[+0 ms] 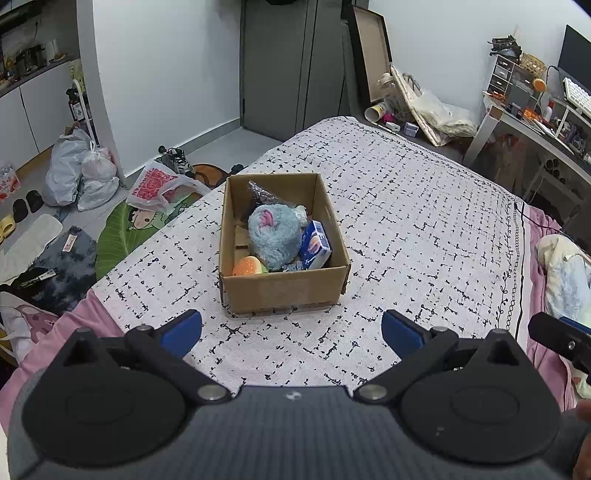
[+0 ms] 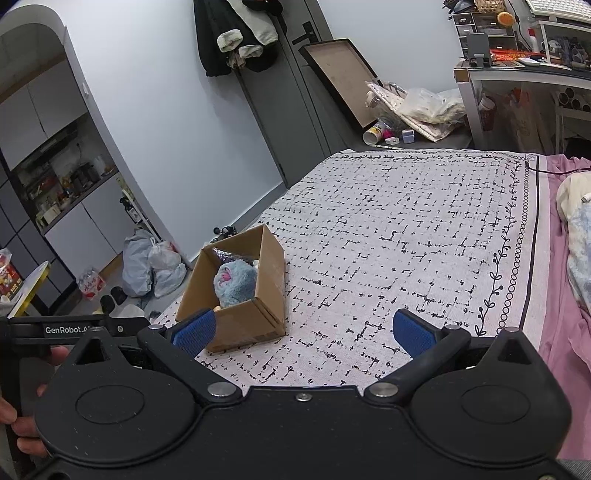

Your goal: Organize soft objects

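A white bedspread [image 1: 388,206] with a black broken-grid print covered the bed, and a pink sheet [image 2: 561,295] showed along its edge. On the floor beside the bed stood tied plastic bags [image 1: 79,173], a red-and-white shopping bag [image 1: 159,188] and a green leaf-shaped mat [image 1: 118,229], with slippers [image 1: 22,210] close to the bags. A dark coat [image 2: 236,33] hung at the top of the grey door [image 1: 291,62], a framed board [image 2: 343,81] leaned on the wall nearby, and a cluttered desk [image 1: 535,122] stood in the far corner.
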Action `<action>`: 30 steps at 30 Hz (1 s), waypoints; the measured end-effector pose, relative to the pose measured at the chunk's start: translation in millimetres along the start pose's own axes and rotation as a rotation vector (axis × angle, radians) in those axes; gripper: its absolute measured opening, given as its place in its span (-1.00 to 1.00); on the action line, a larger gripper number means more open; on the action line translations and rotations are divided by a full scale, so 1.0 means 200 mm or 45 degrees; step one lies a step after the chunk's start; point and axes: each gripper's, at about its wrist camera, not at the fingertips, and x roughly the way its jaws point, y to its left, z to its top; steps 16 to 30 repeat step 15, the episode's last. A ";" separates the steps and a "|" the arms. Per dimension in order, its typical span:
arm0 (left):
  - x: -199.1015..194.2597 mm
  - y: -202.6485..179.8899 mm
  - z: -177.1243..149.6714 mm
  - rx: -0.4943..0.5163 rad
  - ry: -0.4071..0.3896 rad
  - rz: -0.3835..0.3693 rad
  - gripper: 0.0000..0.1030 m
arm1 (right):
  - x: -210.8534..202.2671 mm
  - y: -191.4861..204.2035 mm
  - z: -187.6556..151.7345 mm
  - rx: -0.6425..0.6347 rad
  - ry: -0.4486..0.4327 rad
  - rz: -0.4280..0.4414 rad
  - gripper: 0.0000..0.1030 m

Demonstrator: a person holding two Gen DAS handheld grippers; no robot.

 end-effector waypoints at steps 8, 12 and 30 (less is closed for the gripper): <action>0.02 0.00 -0.01 -0.003 0.013 0.005 0.99 | 0.00 0.00 0.00 0.005 0.006 -0.004 1.00; 0.01 0.00 -0.02 -0.004 0.010 0.011 0.99 | 0.00 -0.01 0.00 0.013 0.000 0.002 1.00; -0.01 -0.01 -0.02 0.007 -0.006 0.014 0.99 | 0.00 0.00 0.00 0.002 0.005 0.000 1.00</action>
